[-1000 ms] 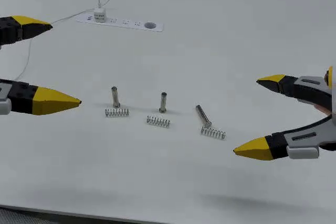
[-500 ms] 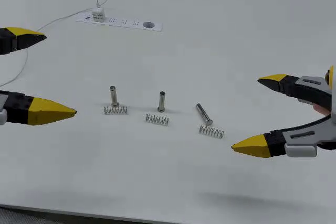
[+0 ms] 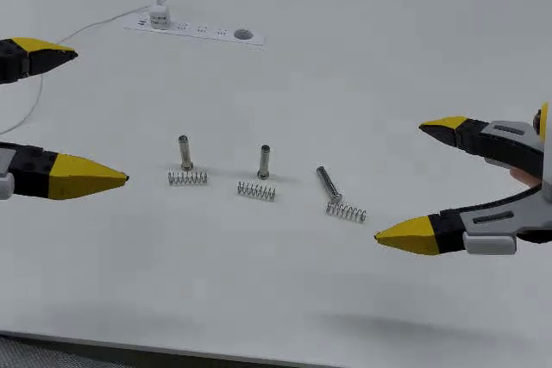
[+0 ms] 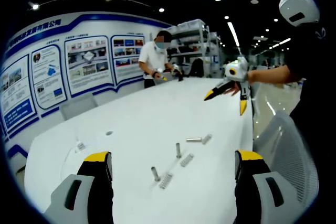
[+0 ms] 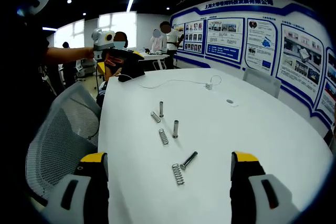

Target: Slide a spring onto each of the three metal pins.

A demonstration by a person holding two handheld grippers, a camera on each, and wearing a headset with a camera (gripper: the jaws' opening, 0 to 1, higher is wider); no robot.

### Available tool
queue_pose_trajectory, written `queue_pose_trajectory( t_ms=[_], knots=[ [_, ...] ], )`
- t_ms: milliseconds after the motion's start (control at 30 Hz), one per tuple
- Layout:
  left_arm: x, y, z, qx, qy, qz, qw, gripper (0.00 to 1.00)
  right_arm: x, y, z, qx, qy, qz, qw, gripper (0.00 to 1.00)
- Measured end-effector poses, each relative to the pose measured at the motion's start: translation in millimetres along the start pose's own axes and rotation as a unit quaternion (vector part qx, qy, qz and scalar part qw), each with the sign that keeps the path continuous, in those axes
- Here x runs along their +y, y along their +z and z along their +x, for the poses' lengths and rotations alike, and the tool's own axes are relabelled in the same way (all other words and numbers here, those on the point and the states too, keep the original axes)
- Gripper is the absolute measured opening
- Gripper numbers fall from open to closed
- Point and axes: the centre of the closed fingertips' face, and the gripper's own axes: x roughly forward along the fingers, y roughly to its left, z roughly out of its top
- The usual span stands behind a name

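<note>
Springs come first, nearest the front edge: the left spring [image 3: 188, 178], the middle spring [image 3: 256, 190] and the right spring [image 3: 346, 211] lie flat in a row on the white table [image 3: 259, 299], each just in front of its pin, none threaded yet. Level with them, the right gripper [image 3: 398, 180] hovers near the right spring, jaws spread wide with nothing between them; off the other end of the row the left gripper [image 3: 102, 116] is equally wide and empty. Just behind the springs, the left pin [image 3: 184, 152] and middle pin [image 3: 264, 162] stand upright, while the right pin [image 3: 327, 184] lies tipped over, its lower end touching or almost touching the right spring; the head view is too small to settle which. Farthest off lies a power strip [image 3: 194, 30] with its cable [image 3: 103, 25].

The task looks not yet begun. A sound first move: pinch the right spring lightly across its coils near one end, so the bore stays round and open. The fallen pin wants standing up or steadying with the other gripper first; then bring spring and pin into line and slide, never force.
</note>
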Motion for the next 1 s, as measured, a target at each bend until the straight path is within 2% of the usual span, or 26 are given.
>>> queue_pose_trajectory(
  t_ms=[167,433,567,733,1000],
  knots=[
    [0.1,-7.5,0.0,0.005,0.001,-0.007,1.0000,0.99,-2.1,-3.2,1.7,0.004,-0.005,0.005,1.0000,0.98],
    [-2.2,-15.9,1.2,0.018,-0.002,-0.015,0.9997,1.00,-7.1,4.0,7.9,-0.007,-0.010,0.013,0.9998,0.97],
    [3.2,-13.6,-1.5,0.000,0.016,-0.029,0.9995,0.99,-9.2,6.0,10.3,-0.014,-0.011,0.021,0.9996,0.96],
    [3.4,-19.8,-1.9,0.011,0.019,-0.028,0.9994,0.99,-11.3,1.8,14.9,-0.004,-0.013,0.023,0.9996,0.94],
    [4.0,-22.0,0.3,0.011,0.020,-0.035,0.9991,0.99,-15.0,0.8,25.5,0.002,-0.018,0.030,0.9994,0.89]
  ],
)
